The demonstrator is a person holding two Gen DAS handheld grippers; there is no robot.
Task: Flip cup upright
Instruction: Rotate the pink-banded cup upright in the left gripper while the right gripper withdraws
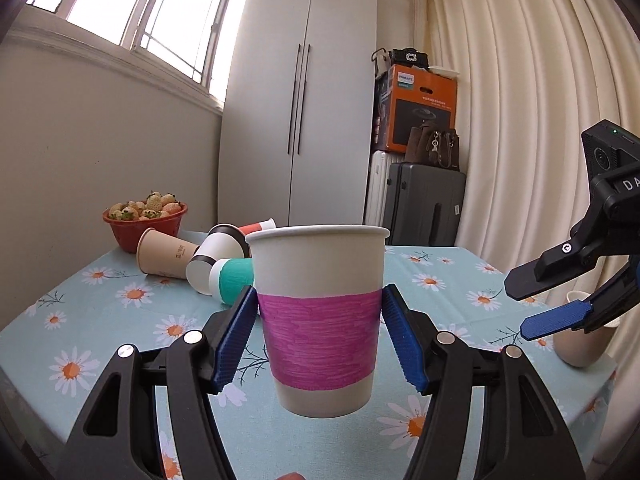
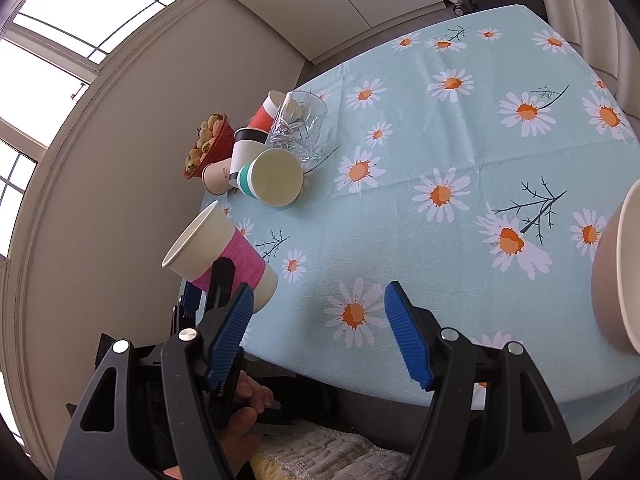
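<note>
Cup [image 1: 320, 320] of thin paper, banded in pink, hung mouth-up above the near edge of the daisy-print table [image 1: 440, 360], the left gripper [image 1: 320, 334] clamped across its band. It looked light and easily crushed; a grip at mid-wall seemed safest. The right gripper [image 2: 320, 338] stood with jaws apart over the near edge, holding nothing.

Tipped cups [image 2: 256, 160] crowd far-left corner; tablecloth [image 2: 460, 152] centre open.
</note>
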